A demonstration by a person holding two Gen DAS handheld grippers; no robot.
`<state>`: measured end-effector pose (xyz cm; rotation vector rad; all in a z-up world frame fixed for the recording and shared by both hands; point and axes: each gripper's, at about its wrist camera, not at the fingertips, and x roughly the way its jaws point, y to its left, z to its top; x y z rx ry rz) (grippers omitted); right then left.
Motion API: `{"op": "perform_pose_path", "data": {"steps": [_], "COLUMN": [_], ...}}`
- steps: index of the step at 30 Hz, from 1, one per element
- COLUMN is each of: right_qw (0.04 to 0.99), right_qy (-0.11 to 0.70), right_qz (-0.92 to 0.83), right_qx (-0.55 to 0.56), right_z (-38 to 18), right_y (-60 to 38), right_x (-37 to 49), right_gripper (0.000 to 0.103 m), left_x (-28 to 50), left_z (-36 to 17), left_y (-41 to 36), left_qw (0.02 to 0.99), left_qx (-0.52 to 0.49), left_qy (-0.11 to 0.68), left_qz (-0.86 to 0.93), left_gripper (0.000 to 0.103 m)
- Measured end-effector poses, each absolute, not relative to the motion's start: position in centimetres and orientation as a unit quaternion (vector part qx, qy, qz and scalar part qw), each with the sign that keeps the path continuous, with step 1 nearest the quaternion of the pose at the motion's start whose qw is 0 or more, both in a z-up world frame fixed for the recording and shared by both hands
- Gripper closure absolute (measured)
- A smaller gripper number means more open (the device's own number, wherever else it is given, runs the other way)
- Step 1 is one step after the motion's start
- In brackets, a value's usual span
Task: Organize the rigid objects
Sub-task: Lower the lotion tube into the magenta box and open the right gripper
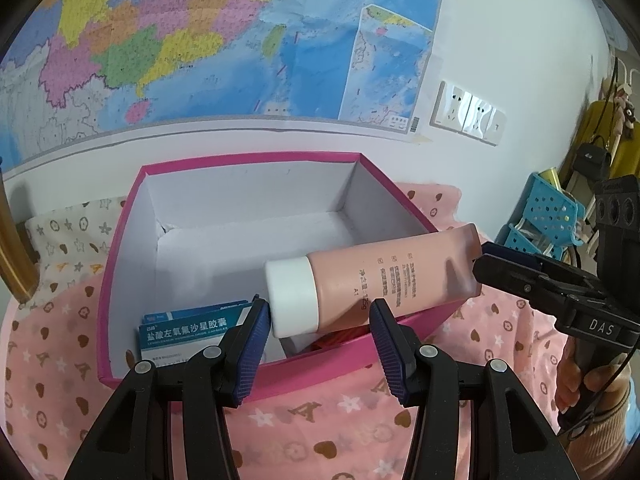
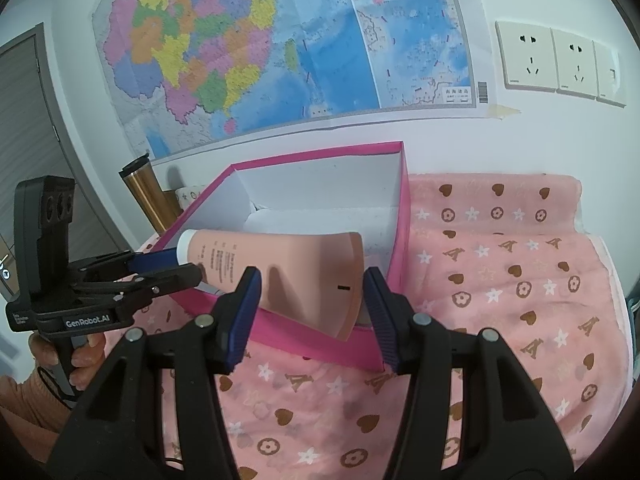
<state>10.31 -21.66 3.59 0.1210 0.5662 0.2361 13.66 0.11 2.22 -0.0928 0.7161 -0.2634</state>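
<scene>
Pink tube [image 1: 384, 276]: white cap pinched by left gripper [image 1: 320, 316], flat end pinched by right gripper [image 2: 312, 292], above pink box [image 1: 120, 280]; medicine carton [image 1: 188, 328] inside.

Setting: domestic room, likely a bedroom or living space. Evidence: large coloured wall map [image 2: 280, 48] taped to a white wall; wall sockets [image 2: 556, 62]; pink patterned cloth [image 2: 500, 280] covering the work surface; handbag [image 1: 594, 158] and yellow garment [image 1: 600, 120] hanging nearby; grey door [image 2: 24, 140].
</scene>
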Motion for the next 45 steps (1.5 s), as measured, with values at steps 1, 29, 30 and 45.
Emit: {"op": "perform_pose_path", "data": {"steps": [1,29,30,45], "right_qw": [0.951,0.949,0.949,0.944], "right_qy": [0.279,0.292,0.292,0.305], "right_qz": [0.116,0.109,0.108,0.106], "right_qx": [0.059,0.058,0.058,0.061], "right_z": [3.6,3.1,3.1,2.3], "right_y": [-21.6,-21.4,-21.4,-21.4], "right_x": [10.4,11.9,12.0,13.1], "right_gripper": [0.047,0.047,0.047,0.047], "left_x": [13.8,15.3,15.3,15.9], "left_z": [2.1,1.2,1.2,0.8], "left_y": [0.1,0.3,0.3,0.6], "left_qw": [0.927,0.922,0.922,0.92], "left_qx": [-0.046,-0.051,-0.052,-0.054], "left_qy": [0.351,0.365,0.365,0.372], "left_qz": [-0.128,-0.121,-0.12,-0.11], "left_gripper": [0.052,0.051,0.051,0.051]}}
